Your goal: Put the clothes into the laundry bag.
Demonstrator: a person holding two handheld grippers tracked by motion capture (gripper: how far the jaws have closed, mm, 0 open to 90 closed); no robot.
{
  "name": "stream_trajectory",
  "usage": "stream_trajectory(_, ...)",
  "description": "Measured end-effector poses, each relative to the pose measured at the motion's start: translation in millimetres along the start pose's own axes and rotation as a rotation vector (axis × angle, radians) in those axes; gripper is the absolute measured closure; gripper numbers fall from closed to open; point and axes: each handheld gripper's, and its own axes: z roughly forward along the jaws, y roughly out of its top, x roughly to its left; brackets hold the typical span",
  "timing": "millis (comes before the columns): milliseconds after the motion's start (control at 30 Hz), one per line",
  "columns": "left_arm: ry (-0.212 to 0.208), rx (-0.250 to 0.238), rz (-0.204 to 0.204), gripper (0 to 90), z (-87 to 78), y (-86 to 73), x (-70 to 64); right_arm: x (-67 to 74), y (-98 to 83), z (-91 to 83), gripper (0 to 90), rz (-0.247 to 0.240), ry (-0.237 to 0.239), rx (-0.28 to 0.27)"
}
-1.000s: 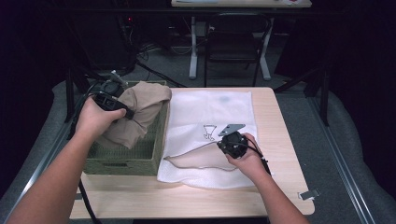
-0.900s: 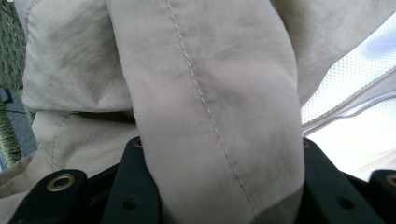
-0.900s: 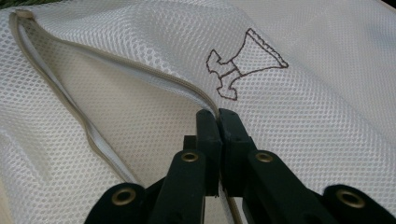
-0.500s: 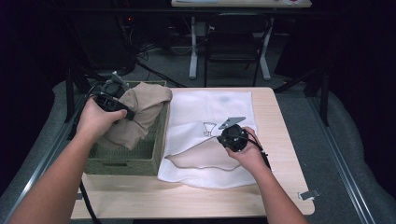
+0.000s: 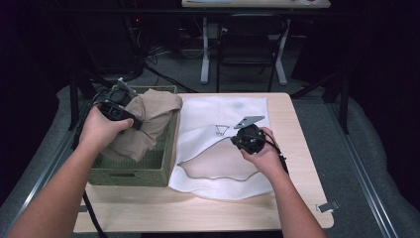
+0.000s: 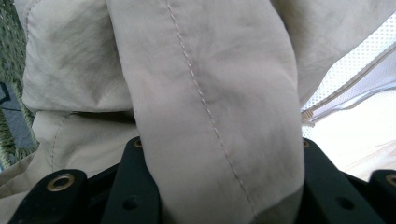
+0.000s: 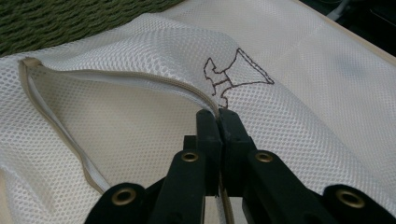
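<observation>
Both grippers grip: left [image 5: 132, 115] clamps tan garment [image 6: 210, 93]; right [image 7: 217, 114] pinches mesh bag's [image 7: 140, 46] zipper edge.

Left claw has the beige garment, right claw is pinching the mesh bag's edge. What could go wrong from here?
1. The right claw pinches only a thin bit of the mesh bag at its zipper edge; it may slip and the opening could drop shut.
2. The beige garment is bunched in the left claw, much of it hanging into the green basket; it might snag the rim.
3. The opening looks narrow for that bundle.
</observation>
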Motion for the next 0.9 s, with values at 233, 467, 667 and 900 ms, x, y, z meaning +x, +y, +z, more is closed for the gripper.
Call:
stream_trajectory(233, -0.005, -0.001, 0.017, 64.0, -3.7, -3.3, -4.1, 3.0, 3.3, -5.7, 88.2, -0.01, 0.009, -0.012)
stream_trajectory(467, -0.029, 0.002, 0.051, 63.9, -0.5, -8.5, -15.7, 4.0, 2.6, -6.9, 88.1, -0.005, 0.022, -0.018)
stream_trajectory(667, -0.045, 0.004, 0.085, 64.0, 0.3, -13.6, -25.5, 4.9, 2.1, -7.7, 88.2, -0.004, 0.025, -0.022)
stream_trajectory(900, -0.056, 0.006, 0.119, 63.9, -0.7, -19.7, -35.6, 4.3, -0.3, -6.9, 88.2, 0.004, 0.031, -0.019)
